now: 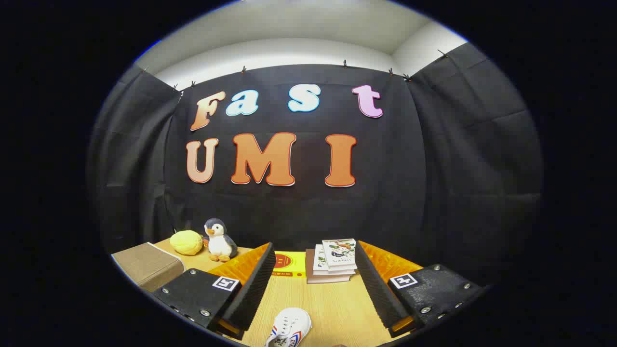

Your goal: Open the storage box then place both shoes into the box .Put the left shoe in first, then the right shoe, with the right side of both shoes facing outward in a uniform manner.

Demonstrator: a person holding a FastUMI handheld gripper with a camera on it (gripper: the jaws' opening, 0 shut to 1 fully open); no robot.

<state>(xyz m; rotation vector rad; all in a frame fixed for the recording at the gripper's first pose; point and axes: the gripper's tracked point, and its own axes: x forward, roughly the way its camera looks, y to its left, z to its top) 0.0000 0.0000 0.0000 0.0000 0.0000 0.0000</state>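
A white shoe (288, 329) with red and blue stripes lies on the wooden table (332, 308), low between my two fingers; just its toe end is in sight. My gripper (313, 301) is open, its fingers spread wide above the table with nothing held. A brown cardboard box (147, 265) sits to the left of the left finger, and I cannot tell whether it is the storage box.
Beyond the fingers a stack of books (335, 262) rests on the table beside a flat yellow and red item (288, 264). A plush penguin (219, 240) and a yellow plush (186, 242) stand at the back left, near the black cloth wall.
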